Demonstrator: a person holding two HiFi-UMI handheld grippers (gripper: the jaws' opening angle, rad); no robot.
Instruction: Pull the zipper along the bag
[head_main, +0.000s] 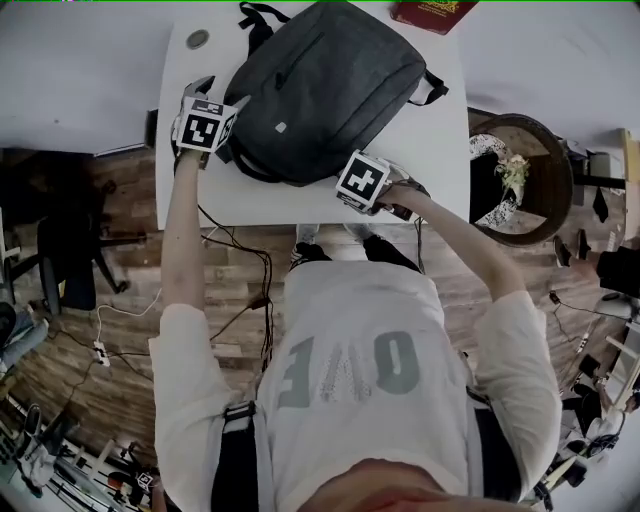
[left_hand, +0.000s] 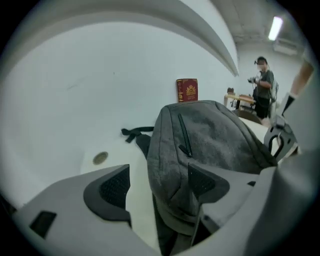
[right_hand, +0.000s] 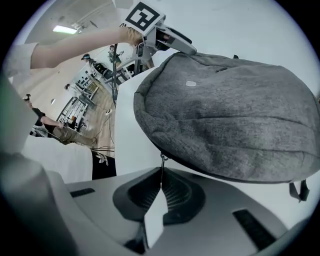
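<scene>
As I look down, bag (head_main: 330, 90): flat on white table (head_main: 440, 150), long axis slanting near-left to far-right.
My right gripper (right_hand: 161, 187): jaws closed, pinching the zipper pull (right_hand: 161, 167).
My left gripper (left_hand: 157, 182): jaws wide apart, bag's corner between, not clamped.

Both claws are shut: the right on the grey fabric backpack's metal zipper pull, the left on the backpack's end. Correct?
No. The left claw is open: the left gripper view shows its jaws apart, with the end of the grey fabric backpack between them unclamped. The right claw is shut on the metal zipper pull.
</scene>
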